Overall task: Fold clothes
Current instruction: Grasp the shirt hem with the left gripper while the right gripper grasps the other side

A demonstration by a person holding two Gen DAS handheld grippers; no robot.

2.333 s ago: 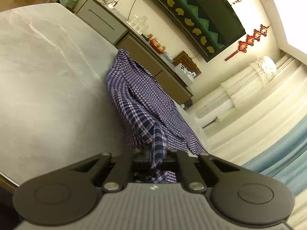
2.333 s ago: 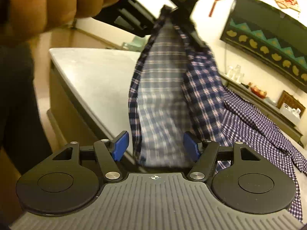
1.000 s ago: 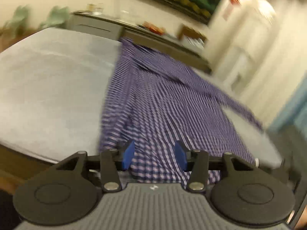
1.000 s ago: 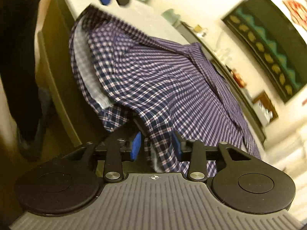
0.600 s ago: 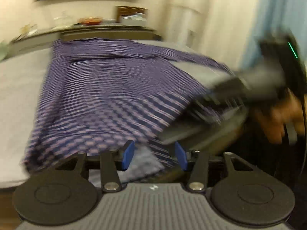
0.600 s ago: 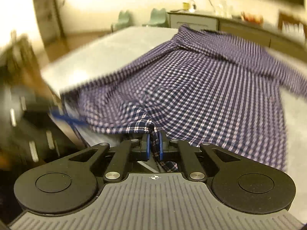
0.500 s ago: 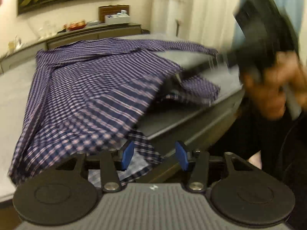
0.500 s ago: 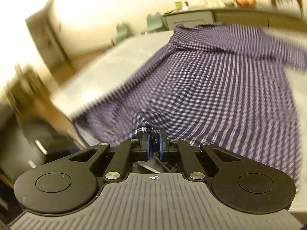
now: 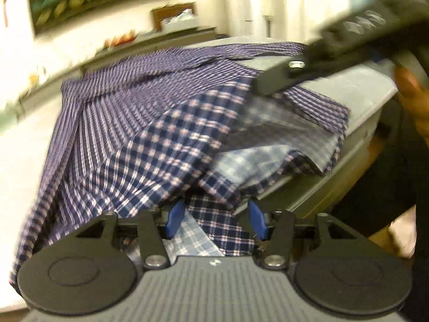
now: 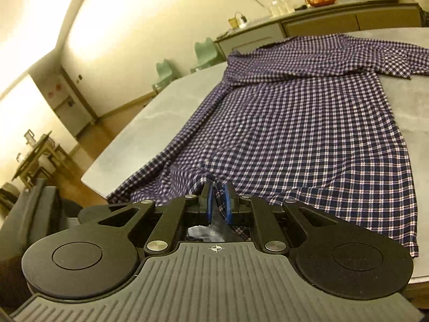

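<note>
A blue-and-white checked shirt (image 10: pixel 308 123) lies spread over the grey table (image 10: pixel 161 123), its near hem hanging over the front edge. My right gripper (image 10: pixel 217 201) is shut on a pinch of that hem. In the left wrist view it appears at upper right as the right gripper (image 9: pixel 270 84), lifting a fold of the shirt (image 9: pixel 166 145) so the pale inside shows. The left gripper (image 9: pixel 215 218) sits low at the table edge with its jaws opening. Hem cloth lies loose between its blue pads (image 9: pixel 175 217), which do not press on it.
A long sideboard (image 10: pixel 321 24) with glassware and a fruit bowl runs along the far wall. Green chairs (image 10: pixel 206 53) stand beyond the table. A person's hand (image 9: pixel 410 91) and dark clothing fill the right of the left wrist view. The table's front edge (image 9: pixel 356 145) is close.
The shirt, earlier hanging from the left gripper, now lies spread on the table. The left jaws let it go and have widened. The right jaws have shut on the hem and lifted it.
</note>
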